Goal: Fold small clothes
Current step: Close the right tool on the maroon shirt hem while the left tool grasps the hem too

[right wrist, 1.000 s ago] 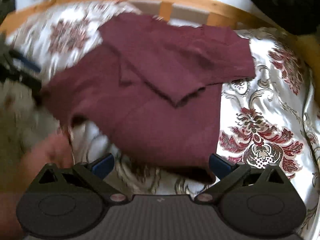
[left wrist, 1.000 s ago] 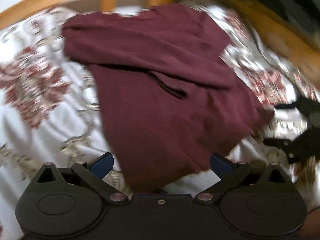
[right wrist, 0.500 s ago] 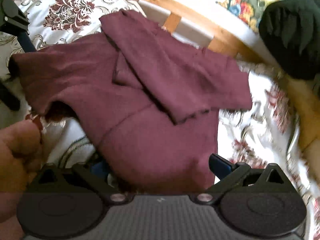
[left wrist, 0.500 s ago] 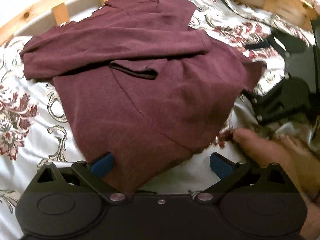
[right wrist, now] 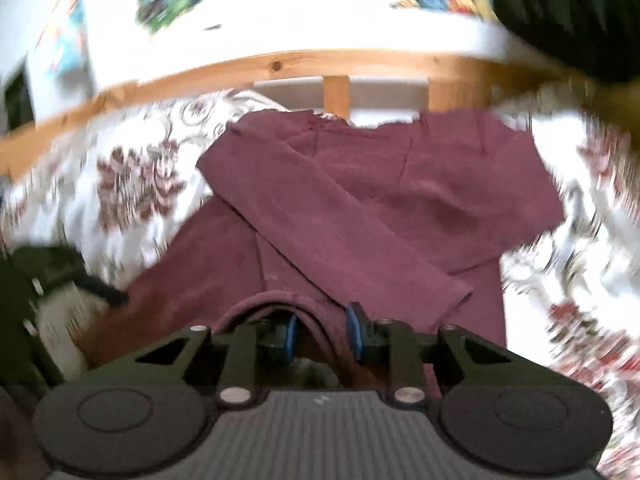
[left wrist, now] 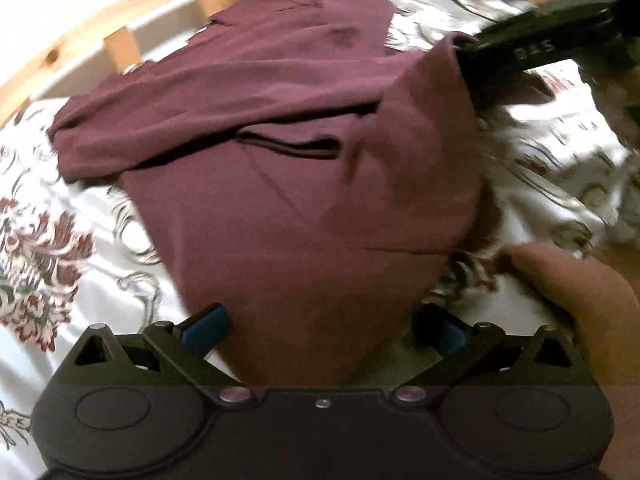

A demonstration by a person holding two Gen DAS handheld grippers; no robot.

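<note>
The maroon top (right wrist: 400, 208) lies on the bed (right wrist: 140, 184), sleeves crossed over its chest. The right hand-held gripper (right wrist: 322, 334) is closing on the hem bunched between its pads, likely to carry it up for a fold. The left hand-held gripper (left wrist: 320, 324) stands released, hem between its fingers, no containers in sight

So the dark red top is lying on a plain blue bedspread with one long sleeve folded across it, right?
Not quite. The dark red top does have one long sleeve folded across it, but the bedspread is not plain blue: it is white with a dark red flower pattern. The right wrist view shows this, and the left wrist view agrees.
</note>
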